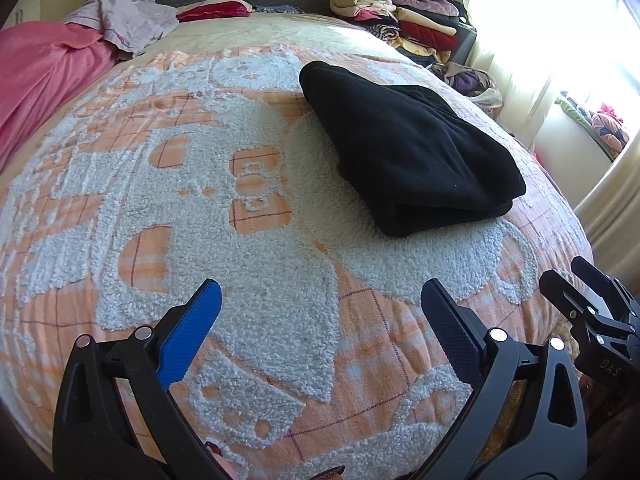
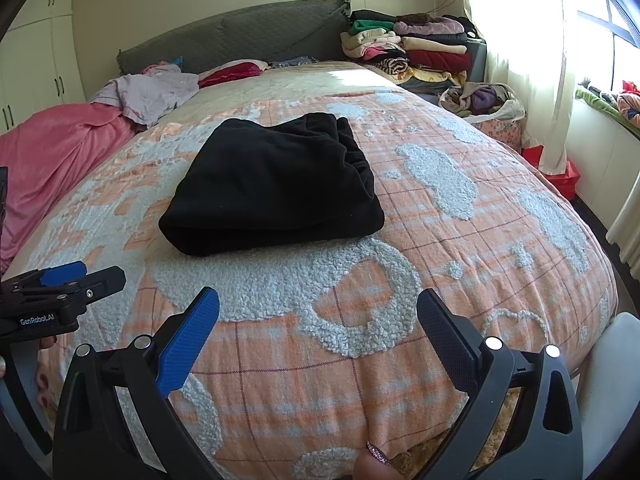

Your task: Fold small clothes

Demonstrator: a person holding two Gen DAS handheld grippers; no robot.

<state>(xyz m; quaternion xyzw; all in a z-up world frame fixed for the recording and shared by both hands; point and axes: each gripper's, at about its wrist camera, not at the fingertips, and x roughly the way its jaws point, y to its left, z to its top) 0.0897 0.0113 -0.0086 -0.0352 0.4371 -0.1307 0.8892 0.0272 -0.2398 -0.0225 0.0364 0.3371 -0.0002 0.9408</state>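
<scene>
A black fleece garment (image 1: 408, 148) lies folded into a compact stack on the orange and white bedspread (image 1: 248, 216). It also shows in the right wrist view (image 2: 276, 184), in the middle of the bed. My left gripper (image 1: 320, 300) is open and empty, low near the bed's front edge, well short of the garment. My right gripper (image 2: 318, 308) is open and empty, also near the front edge, with the garment straight ahead. The right gripper shows at the right edge of the left wrist view (image 1: 588, 304); the left gripper shows at the left edge of the right wrist view (image 2: 64, 284).
A pink blanket (image 2: 52, 152) and a crumpled lilac garment (image 2: 156, 92) lie at the bed's far left. Stacked folded clothes (image 2: 412, 48) stand at the head on the right. A bag of clothes (image 2: 484, 100) and a red box (image 2: 560, 172) sit beside the bed under the window.
</scene>
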